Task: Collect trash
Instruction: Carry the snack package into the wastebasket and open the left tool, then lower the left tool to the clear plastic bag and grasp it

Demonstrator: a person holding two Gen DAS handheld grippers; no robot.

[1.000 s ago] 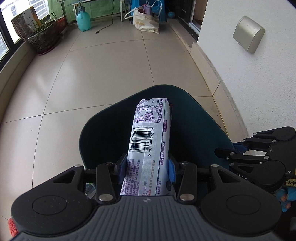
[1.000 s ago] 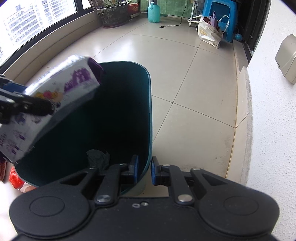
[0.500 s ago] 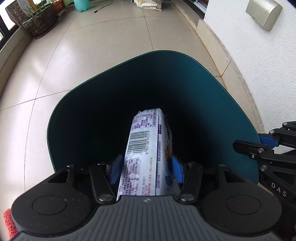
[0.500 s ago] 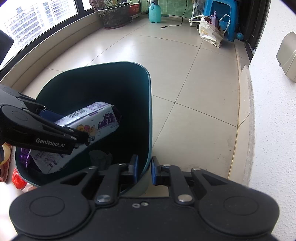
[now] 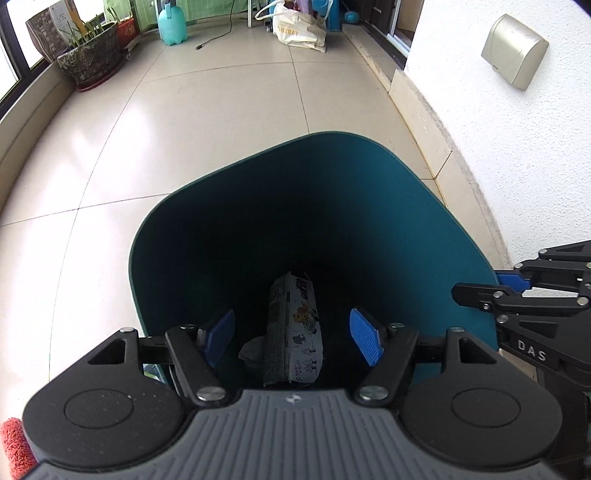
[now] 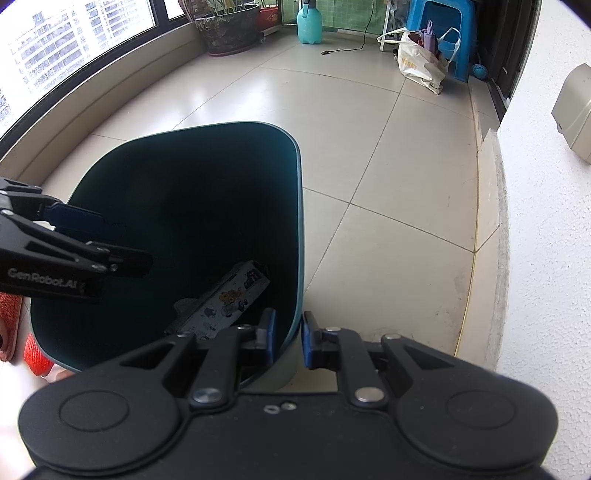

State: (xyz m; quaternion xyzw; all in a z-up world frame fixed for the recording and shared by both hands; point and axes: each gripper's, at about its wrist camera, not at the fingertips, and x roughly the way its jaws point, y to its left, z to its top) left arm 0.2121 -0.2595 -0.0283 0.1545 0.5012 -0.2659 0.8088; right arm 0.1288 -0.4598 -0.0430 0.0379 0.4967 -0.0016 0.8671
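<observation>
Wrapper (image 5: 293, 332) lies in bin (image 5: 424, 206) beneath wide-open left tongs (image 5: 291, 336); right tongs (image 6: 288, 338) pinch rim.

Pale glossy floor tiles (image 5: 207, 122) carry a dark teal trash bin (image 5: 436, 243). Beyond the bin, a potted plant (image 5: 90, 62) stands by the window, a turquoise bottle (image 5: 170, 22) further back, and a cream tote bag (image 5: 299, 27) beside a blue stool (image 6: 441, 22).

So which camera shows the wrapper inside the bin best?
The left wrist view: the wrapper lies centred between the open left gripper, lengthwise. The right wrist view shows it slanted, its lower end hidden behind the right gripper.
</observation>
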